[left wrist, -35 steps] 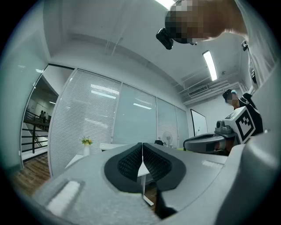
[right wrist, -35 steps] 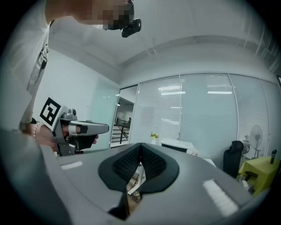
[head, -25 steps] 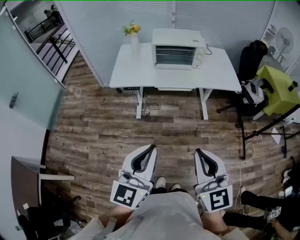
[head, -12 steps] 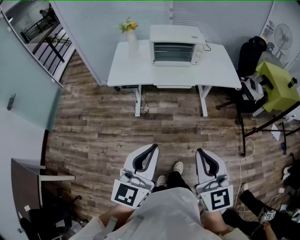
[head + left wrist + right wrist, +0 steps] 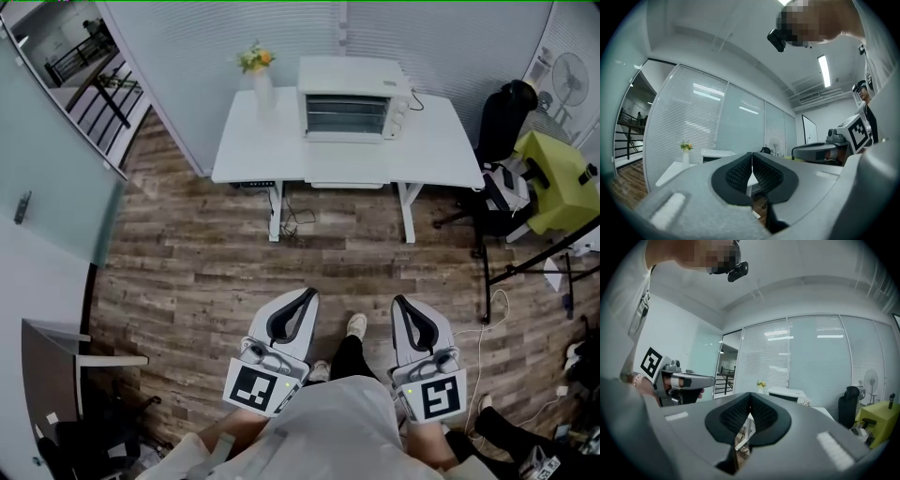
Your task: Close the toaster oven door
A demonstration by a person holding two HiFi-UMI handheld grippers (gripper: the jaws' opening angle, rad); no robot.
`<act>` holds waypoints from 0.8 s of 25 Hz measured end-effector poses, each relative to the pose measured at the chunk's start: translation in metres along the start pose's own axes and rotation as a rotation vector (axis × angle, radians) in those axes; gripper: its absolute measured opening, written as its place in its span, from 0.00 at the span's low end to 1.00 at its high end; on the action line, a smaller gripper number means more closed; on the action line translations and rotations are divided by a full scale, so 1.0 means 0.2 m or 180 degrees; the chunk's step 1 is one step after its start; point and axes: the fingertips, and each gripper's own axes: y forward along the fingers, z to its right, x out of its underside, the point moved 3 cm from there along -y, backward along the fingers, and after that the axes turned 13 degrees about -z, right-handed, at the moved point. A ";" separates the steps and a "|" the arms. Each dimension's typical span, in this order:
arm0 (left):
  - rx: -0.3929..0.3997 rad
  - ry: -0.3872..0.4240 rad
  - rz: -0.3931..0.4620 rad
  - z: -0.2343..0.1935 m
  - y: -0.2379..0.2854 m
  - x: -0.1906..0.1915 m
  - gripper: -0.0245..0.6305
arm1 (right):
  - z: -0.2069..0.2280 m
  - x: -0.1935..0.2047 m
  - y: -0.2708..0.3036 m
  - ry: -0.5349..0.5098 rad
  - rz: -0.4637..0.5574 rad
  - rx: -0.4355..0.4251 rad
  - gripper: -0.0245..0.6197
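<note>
Toaster oven (image 5: 352, 97): a white box standing at the back edge of the white table (image 5: 272, 150), right of the tabletop's middle, its front facing the viewer with horizontal racks showing in the opening and its knobs (image 5: 398, 111) at the right end; from this far off the door's position cannot be told; the oven also appears small in the right gripper view (image 5: 786, 394). A vase of yellow flowers (image 5: 261, 75) stands near the tabletop's back-left corner, just beside the oven. Left gripper (image 5: 307, 293): held level over the wood-plank floor (image 5: 206, 272), well apart from the table, pointing towards it; its black ribbed pads (image 5: 740, 172) meet along a thin seam, jaws together, with nothing between them. Right gripper (image 5: 397, 301): held level alongside the left, likewise well short of the table; its pads (image 5: 761, 413) are pressed together and empty. Each gripper carries a marker cube at its rear, close to the person's body; a light shoe (image 5: 356, 325) shows on the floor between the two. To the right of the table stand a black chair (image 5: 504, 117) and a yellow-green object (image 5: 558, 178); a fan (image 5: 565, 73) stands in the far right corner by the blinds.
</note>
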 end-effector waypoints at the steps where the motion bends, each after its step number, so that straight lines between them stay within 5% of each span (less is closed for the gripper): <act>1: -0.0004 0.0011 0.0015 -0.01 0.03 -0.01 0.04 | 0.03 -0.01 0.02 -0.0004 0.0008 0.0002 0.05; 20: -0.0134 0.0064 0.0049 -0.11 0.60 -0.18 0.04 | 0.55 -0.06 0.35 0.0001 0.0092 -0.0095 0.05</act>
